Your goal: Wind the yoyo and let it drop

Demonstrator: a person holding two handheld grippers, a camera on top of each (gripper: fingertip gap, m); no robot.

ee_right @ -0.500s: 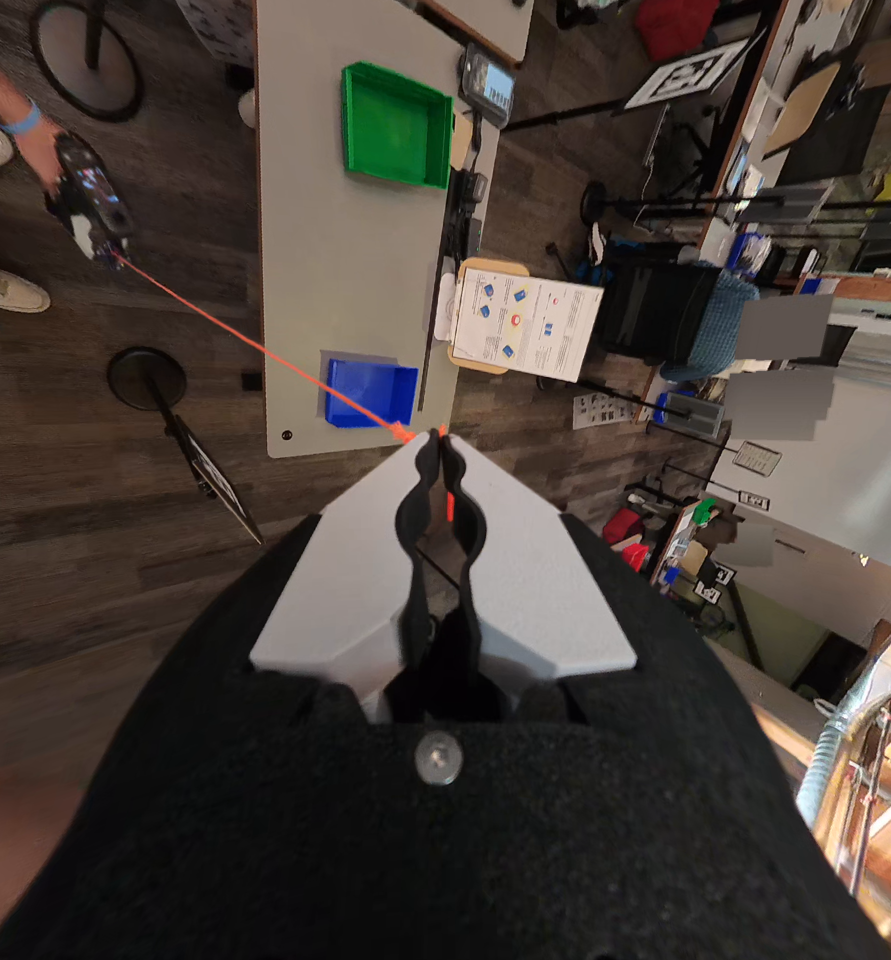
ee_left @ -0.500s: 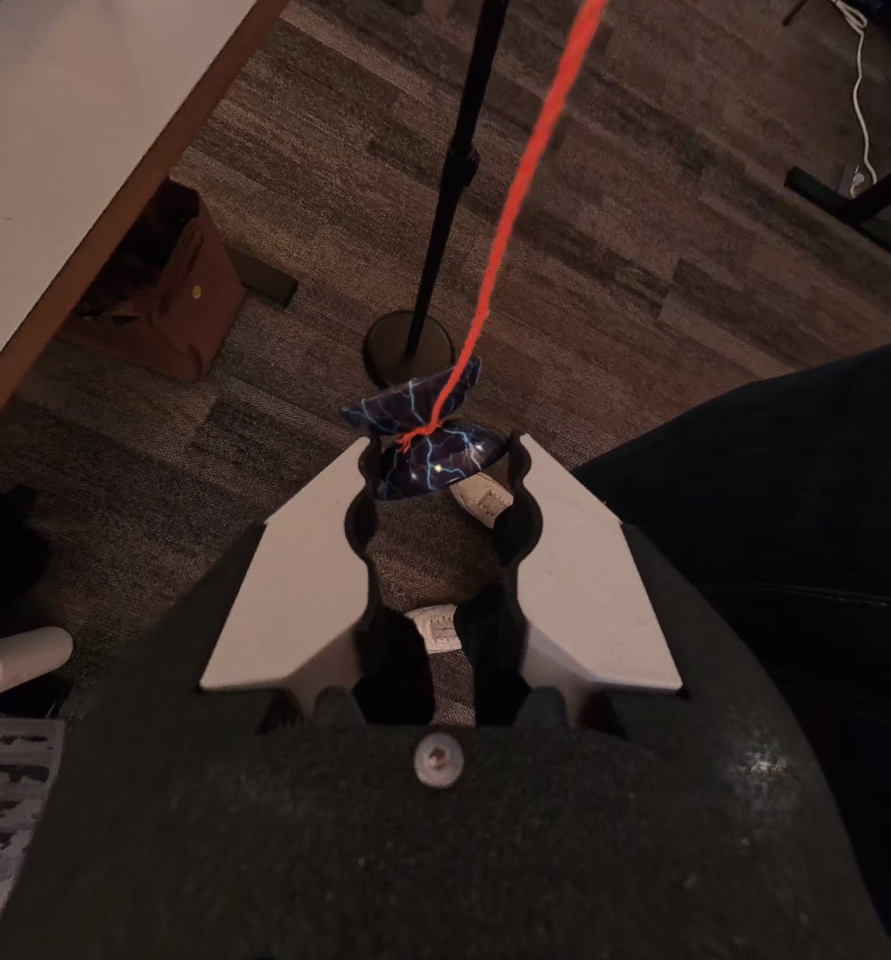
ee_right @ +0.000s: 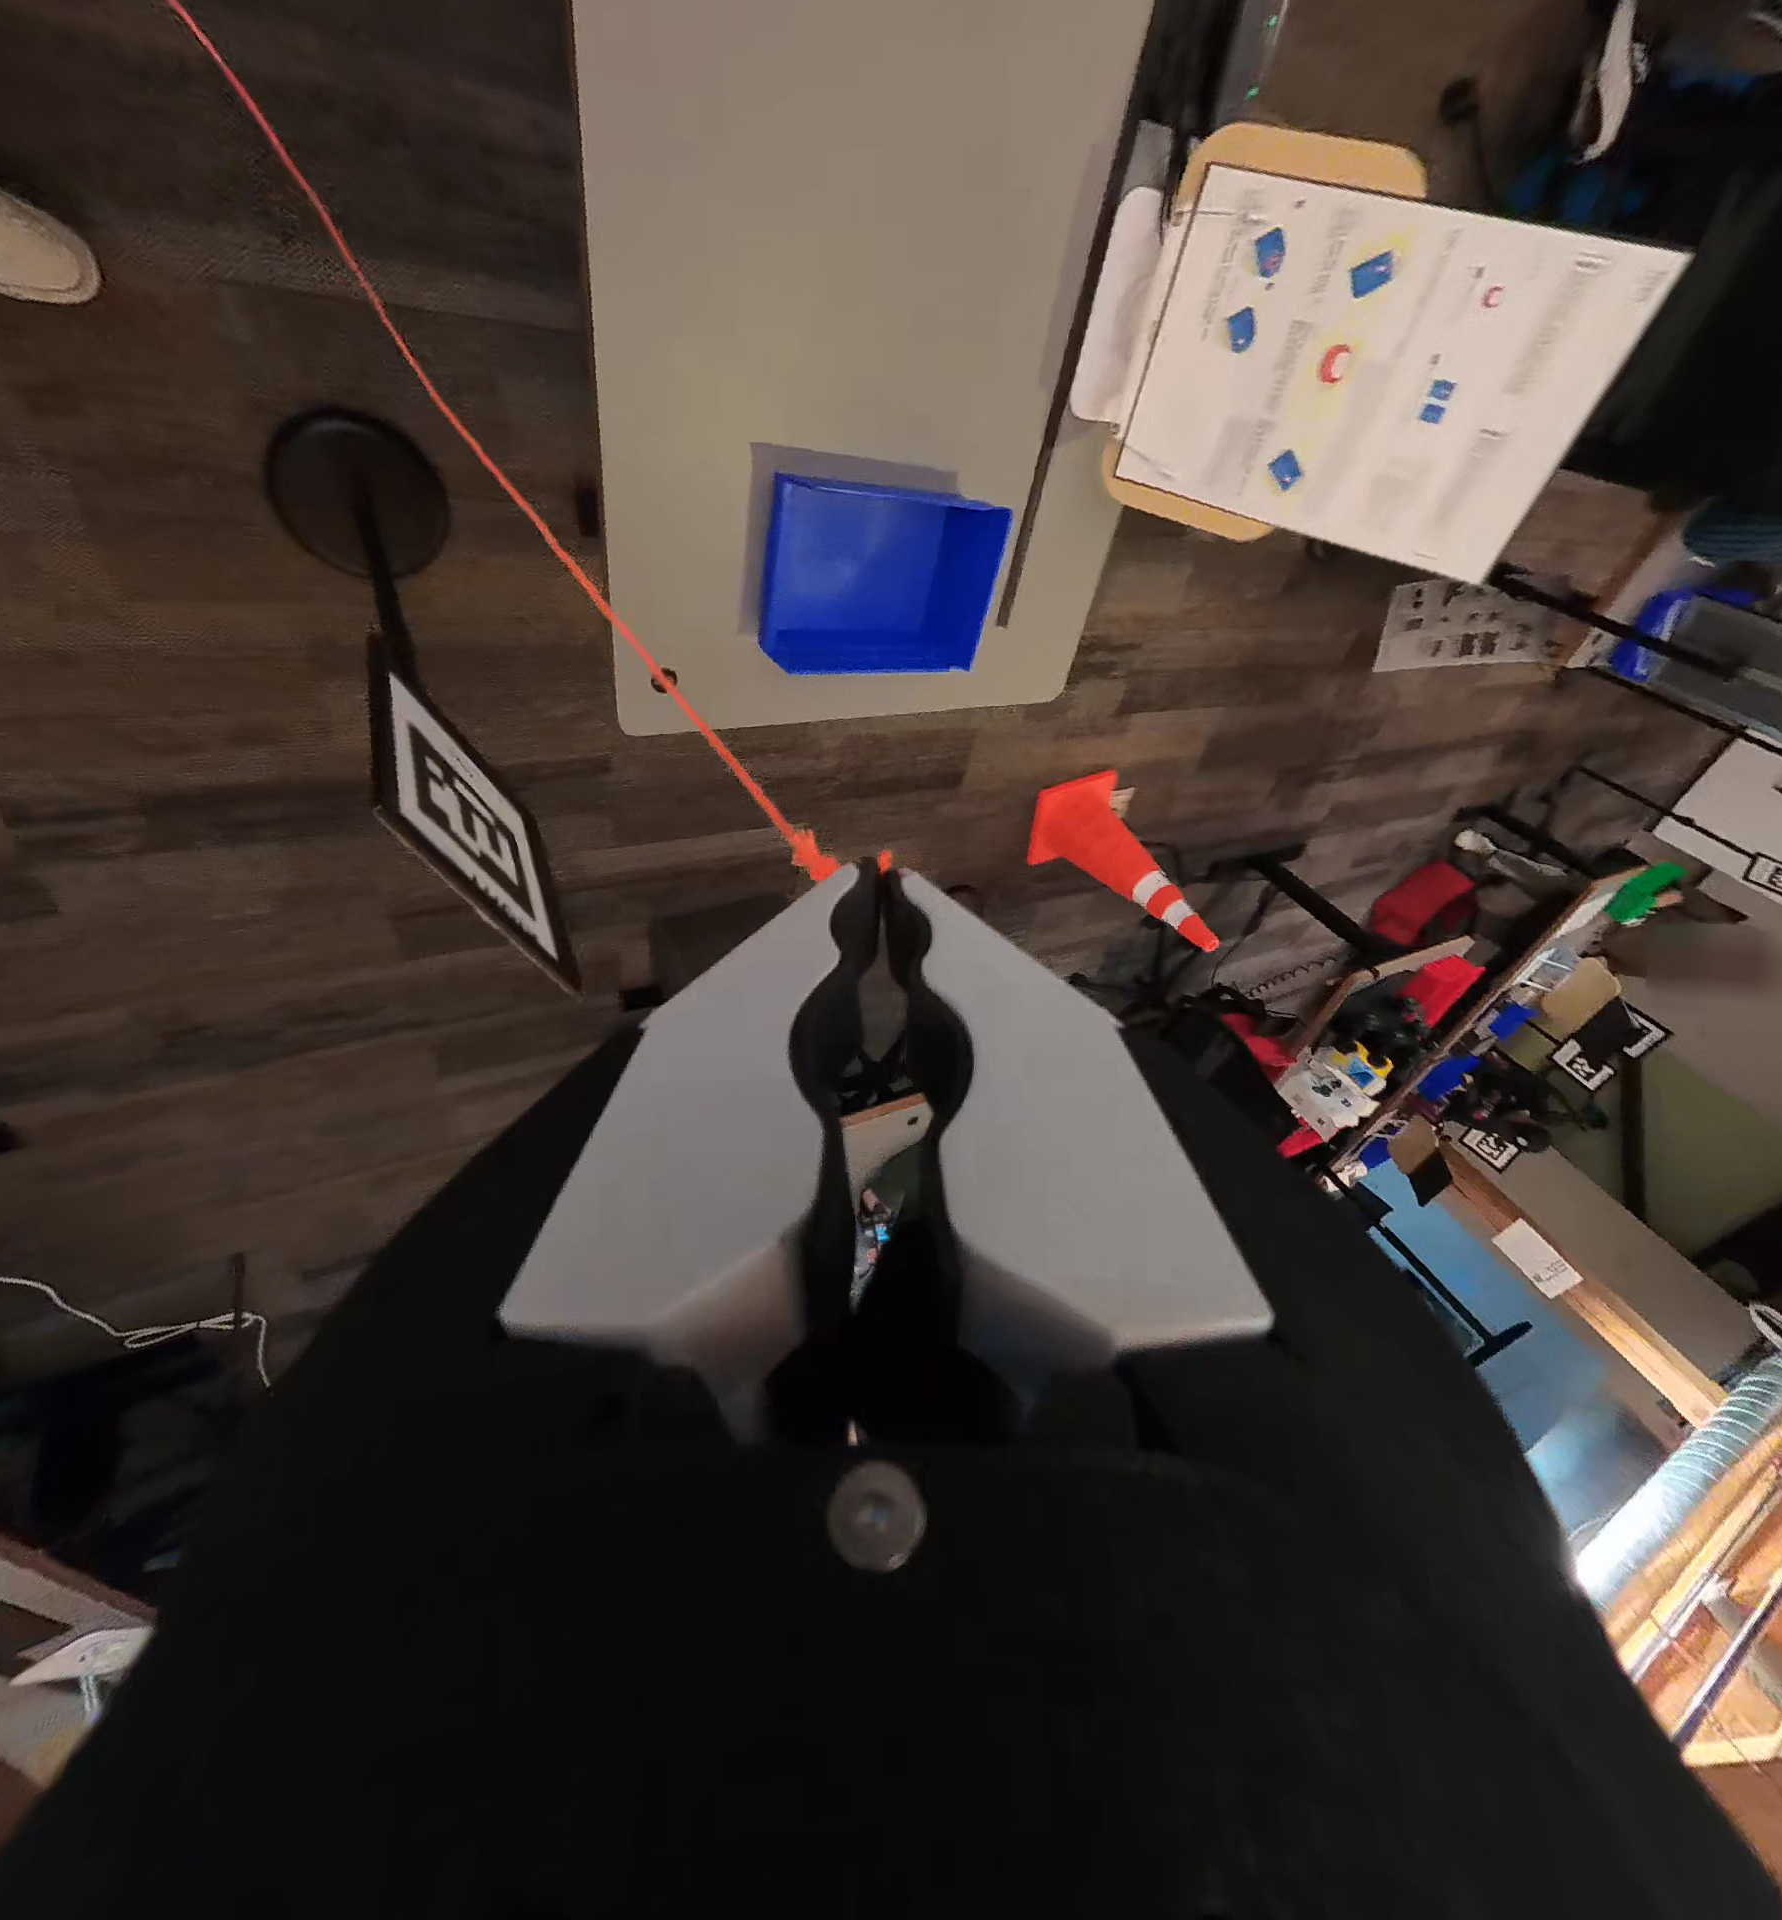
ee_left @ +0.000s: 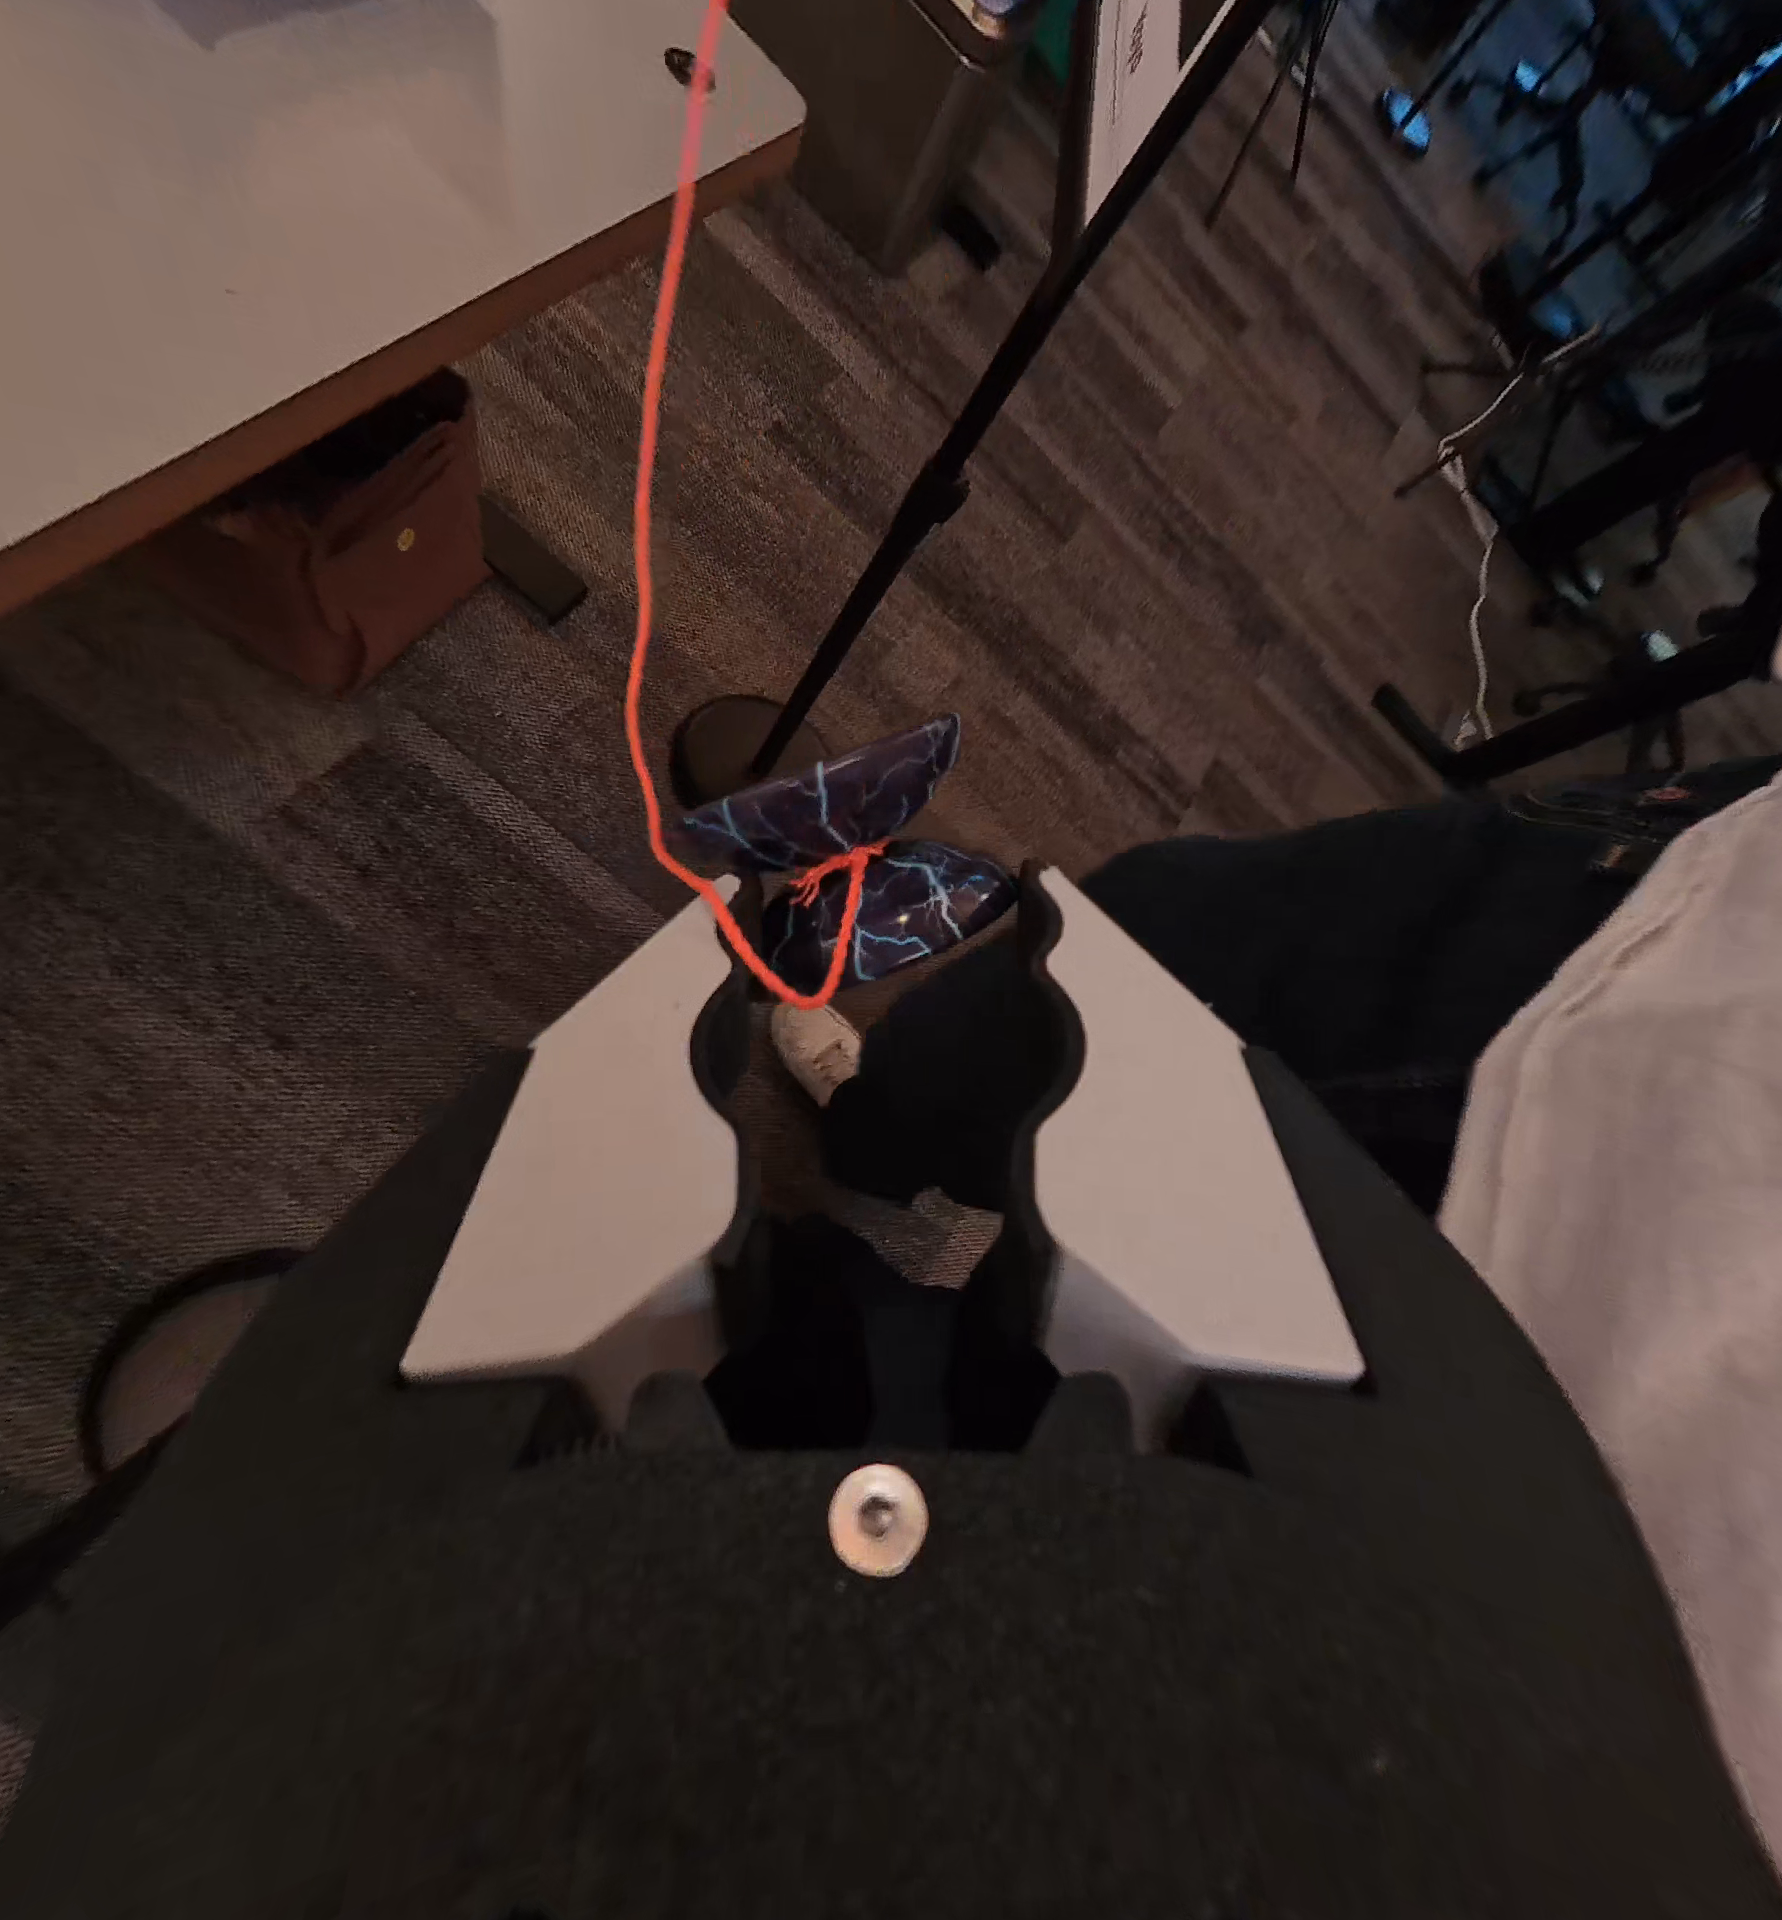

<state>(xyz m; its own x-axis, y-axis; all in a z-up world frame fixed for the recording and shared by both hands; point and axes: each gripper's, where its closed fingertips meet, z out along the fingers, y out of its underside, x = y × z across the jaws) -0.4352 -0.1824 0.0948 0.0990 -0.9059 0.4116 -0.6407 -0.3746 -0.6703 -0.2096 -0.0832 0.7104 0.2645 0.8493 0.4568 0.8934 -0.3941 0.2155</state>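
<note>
Winding barely begun: yoyo (ee_left: 845,862) at frame centre, gripped at left gripper (ee_left: 882,914) tips, jaws part-open around it; orange string (ee_left: 658,436) slack, looped once. Right gripper (ee_right: 871,878) pinched tight on string end. Drop pending.

Yoyo (ee_left: 845,873): butterfly-shaped, dark purple-blue with pale lightning streaks, centre of left wrist view, tilted, one half upper right, the other lower. Orange string (ee_left: 658,447) knotted round its axle gap, frayed ends showing; it sags in a slack loop below the yoyo, then climbs to the frame's top edge. In right wrist view it (ee_right: 471,447) runs straight from upper left to centre.
</note>
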